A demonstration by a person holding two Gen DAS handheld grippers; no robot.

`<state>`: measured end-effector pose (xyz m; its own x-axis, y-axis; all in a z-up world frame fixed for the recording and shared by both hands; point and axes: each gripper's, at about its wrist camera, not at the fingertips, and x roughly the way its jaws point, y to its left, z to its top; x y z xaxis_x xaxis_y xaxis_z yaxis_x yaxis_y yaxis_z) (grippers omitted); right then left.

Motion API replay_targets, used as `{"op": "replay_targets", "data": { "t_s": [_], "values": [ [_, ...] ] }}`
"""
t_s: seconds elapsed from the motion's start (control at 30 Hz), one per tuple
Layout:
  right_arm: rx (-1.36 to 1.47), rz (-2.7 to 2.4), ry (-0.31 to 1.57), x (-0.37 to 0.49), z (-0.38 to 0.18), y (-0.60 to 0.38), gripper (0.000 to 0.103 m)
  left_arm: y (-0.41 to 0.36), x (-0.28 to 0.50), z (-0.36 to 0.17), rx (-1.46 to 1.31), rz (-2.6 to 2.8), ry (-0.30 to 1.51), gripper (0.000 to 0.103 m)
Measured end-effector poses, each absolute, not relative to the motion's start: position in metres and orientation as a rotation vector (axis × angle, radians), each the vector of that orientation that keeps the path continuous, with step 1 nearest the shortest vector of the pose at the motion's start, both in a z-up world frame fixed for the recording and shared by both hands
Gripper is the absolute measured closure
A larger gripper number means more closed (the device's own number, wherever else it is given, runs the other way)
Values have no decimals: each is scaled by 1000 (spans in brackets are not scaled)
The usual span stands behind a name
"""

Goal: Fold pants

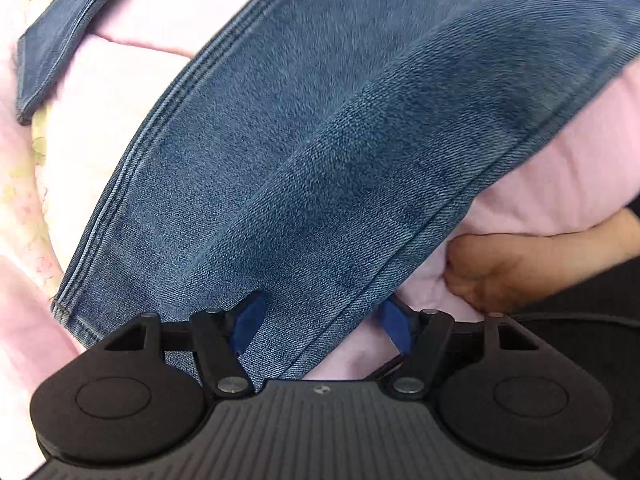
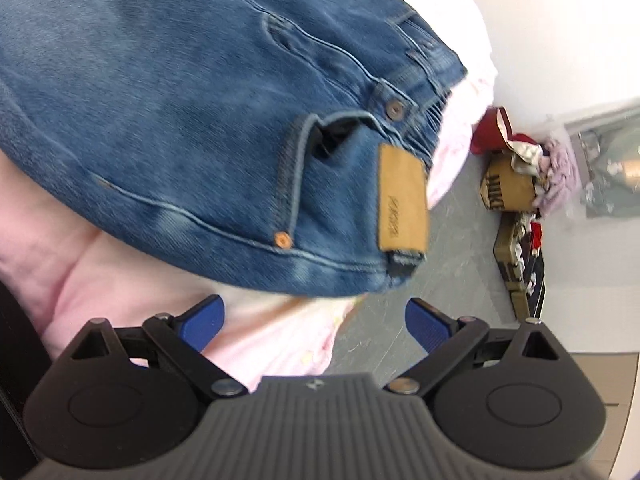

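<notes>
Blue denim pants lie on a pink bed cover. In the left wrist view a pant leg [image 1: 320, 140] runs from the top right down to my left gripper [image 1: 320, 324]; its hem end lies between the spread blue fingers [image 1: 248, 320], which are not closed on it. A second leg [image 1: 56, 40] lies at the top left. In the right wrist view the waist part [image 2: 200, 120] shows a pocket, rivets and a tan leather patch [image 2: 402, 200]. My right gripper [image 2: 314, 320] is open and empty just below the waist edge.
The pink cover [image 1: 140, 60] spreads under the pants, and its edge hangs at the bed side [image 2: 280, 340]. A bare foot [image 1: 500, 272] rests at the right. On the grey floor [image 2: 452, 260] beside the bed stand a brown paper bag [image 2: 506, 190], red cloth and clutter.
</notes>
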<state>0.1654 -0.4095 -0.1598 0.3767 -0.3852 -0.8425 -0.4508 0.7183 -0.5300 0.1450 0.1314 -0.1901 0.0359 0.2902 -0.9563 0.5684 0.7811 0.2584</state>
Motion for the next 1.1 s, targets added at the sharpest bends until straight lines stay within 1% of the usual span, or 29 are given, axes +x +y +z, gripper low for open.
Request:
{"op": "replay_targets", "data": {
  "t_s": [0.1,0.13,0.17,0.23,0.27,0.3,0.33,0.4,0.53,0.77,0.83,0.87,0.9,0.93,0.97,1.1],
  "values": [
    [-820,62,1206,157,-157,-417,10,122,140,-191,755,-174,1548,27],
    [-813,77,1195,153,-155,-418,10,122,139,-192,766,-157,1541,33],
    [-807,89,1189,151,-154,-418,10,122,137,-191,769,-143,1536,37],
    [-798,119,1187,146,-154,-418,10,124,137,-190,741,-122,1533,63],
    [-803,137,1190,143,-155,-418,10,125,136,-188,723,-111,1525,69],
    [-814,153,1190,140,-156,-417,11,126,135,-186,720,-99,1513,80],
    [-824,166,1189,138,-156,-417,11,128,135,-183,731,-85,1491,84],
    [-843,179,1172,135,-157,-415,12,128,131,-178,754,-60,1448,85],
    [-939,208,1096,130,-162,-404,18,121,124,-156,757,-19,1372,88],
    [-1110,231,930,126,-176,-386,19,121,134,-99,675,74,1189,89],
    [-1118,240,901,129,-179,-384,32,121,139,-84,646,102,1125,89],
    [-1127,244,886,130,-181,-383,41,123,143,-76,617,112,1107,89],
    [-1135,249,868,130,-182,-382,54,123,145,-71,605,117,1093,89],
    [-1136,258,856,128,-180,-379,71,122,147,-67,604,120,1080,89],
    [-1132,264,844,127,-178,-378,80,120,148,-67,604,128,1066,89],
    [-1089,238,792,129,-156,-376,85,132,165,-70,585,151,1041,89]
  ]
}}
